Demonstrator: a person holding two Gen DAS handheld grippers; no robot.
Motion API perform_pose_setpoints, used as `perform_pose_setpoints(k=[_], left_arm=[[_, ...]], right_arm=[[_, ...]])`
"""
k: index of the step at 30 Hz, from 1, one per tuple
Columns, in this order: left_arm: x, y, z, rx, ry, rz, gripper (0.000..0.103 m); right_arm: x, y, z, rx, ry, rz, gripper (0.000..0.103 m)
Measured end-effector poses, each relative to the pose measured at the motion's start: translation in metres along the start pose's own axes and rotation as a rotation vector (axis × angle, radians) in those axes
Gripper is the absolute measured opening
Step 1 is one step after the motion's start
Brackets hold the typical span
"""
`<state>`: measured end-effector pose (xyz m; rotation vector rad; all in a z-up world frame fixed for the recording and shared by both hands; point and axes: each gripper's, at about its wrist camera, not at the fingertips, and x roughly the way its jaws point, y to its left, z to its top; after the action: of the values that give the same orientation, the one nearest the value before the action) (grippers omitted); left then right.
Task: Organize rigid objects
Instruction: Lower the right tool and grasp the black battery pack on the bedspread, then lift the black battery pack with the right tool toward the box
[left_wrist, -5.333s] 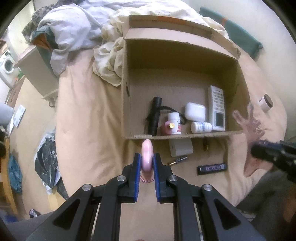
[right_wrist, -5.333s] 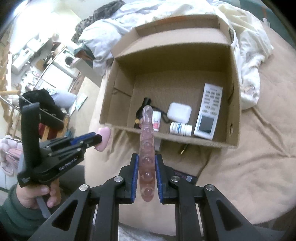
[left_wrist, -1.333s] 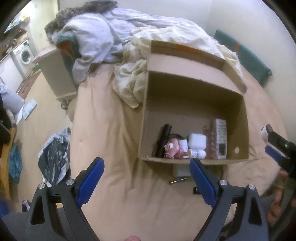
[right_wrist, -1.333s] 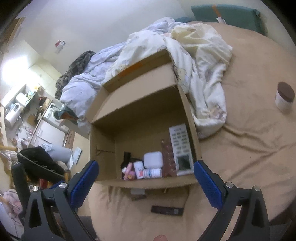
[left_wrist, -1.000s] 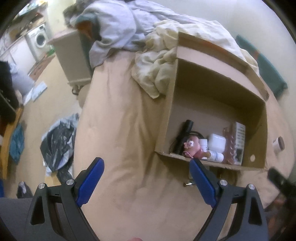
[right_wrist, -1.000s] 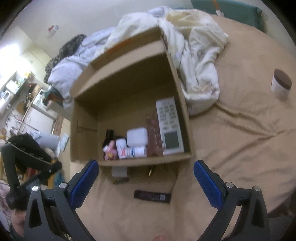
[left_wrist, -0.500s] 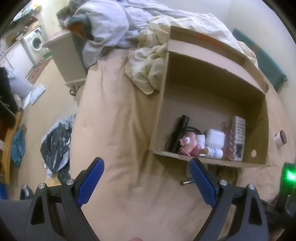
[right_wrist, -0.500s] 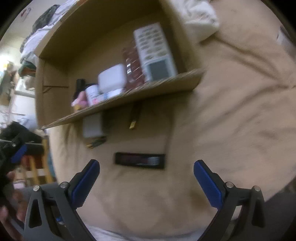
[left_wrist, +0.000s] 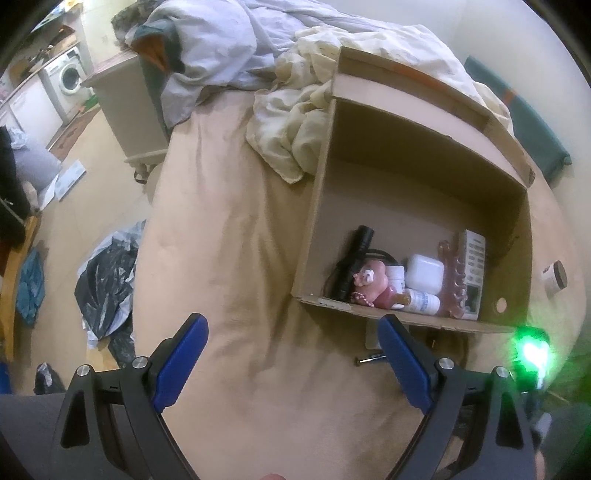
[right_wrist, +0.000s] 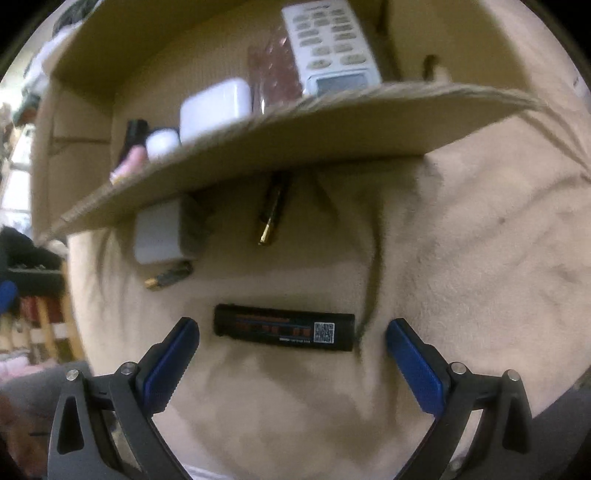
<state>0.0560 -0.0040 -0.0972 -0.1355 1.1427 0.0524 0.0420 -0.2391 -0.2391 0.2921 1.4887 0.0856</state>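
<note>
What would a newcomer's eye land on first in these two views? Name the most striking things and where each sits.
The open cardboard box on the tan bed, with small items crowded along its near edge. Then the black bar with a QR label lying on the bedding before the box, flanked by the right gripper, wide open. A green light glows at the left view's right edge.

I count one cardboard box (left_wrist: 317, 206), one remote (left_wrist: 474, 258), two small gold-tipped tubes (right_wrist: 272, 216), one black bar (right_wrist: 284, 326).
</note>
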Motion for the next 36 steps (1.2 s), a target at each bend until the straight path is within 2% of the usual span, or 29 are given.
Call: perform_pose_setpoints(k=[5, 7, 9, 12, 20, 21, 23, 24, 26, 29, 31, 36], left_arm=[[-0.001, -0.001, -0.001, 0.019, -0.009, 0.012, 0.092], [0.001, 0.001, -0.002, 0.017, -0.006, 0.021, 0.092], [0.002, 0.004, -0.004, 0.013, -0.002, 0.031, 0.092], [0.003, 0.008, -0.004, 0.005, 0.002, 0.035, 0.092], [0.002, 0.007, -0.006, 0.024, 0.003, 0.045, 0.092], [0.002, 0.007, -0.006, 0.025, 0.003, 0.047, 0.092], [0.002, 0.009, -0.006, 0.022, 0.007, 0.048, 0.092], [0.003, 0.009, -0.006, 0.019, 0.009, 0.047, 0.092], [0.003, 0.009, -0.005, 0.012, 0.012, 0.042, 0.092], [0.002, 0.007, -0.004, 0.014, 0.01, 0.037, 0.092], [0.002, 0.005, -0.004, 0.024, 0.008, 0.037, 0.092], [0.004, 0.0, -0.007, 0.055, 0.013, 0.054, 0.092]], right_arm=[[0.011, 0.018, -0.005, -0.065, -0.026, -0.143, 0.103], [0.011, 0.022, -0.007, -0.11, -0.055, -0.174, 0.103], [0.009, 0.018, -0.009, -0.13, -0.058, -0.162, 0.103], [0.002, 0.01, -0.006, -0.142, -0.058, -0.166, 0.087], [-0.011, -0.01, -0.018, -0.149, -0.082, -0.134, 0.086], [-0.012, -0.009, -0.022, -0.143, -0.087, -0.146, 0.085], [-0.016, -0.02, -0.023, -0.122, -0.105, -0.225, 0.085], [-0.017, -0.027, -0.021, -0.1, -0.098, -0.229, 0.085], [-0.021, -0.04, -0.018, -0.052, -0.083, -0.19, 0.085], [-0.036, -0.041, -0.019, -0.059, -0.107, -0.188, 0.085], [-0.046, -0.038, -0.024, -0.056, -0.101, -0.131, 0.085], [-0.081, -0.006, -0.037, -0.177, -0.141, -0.094, 0.085]])
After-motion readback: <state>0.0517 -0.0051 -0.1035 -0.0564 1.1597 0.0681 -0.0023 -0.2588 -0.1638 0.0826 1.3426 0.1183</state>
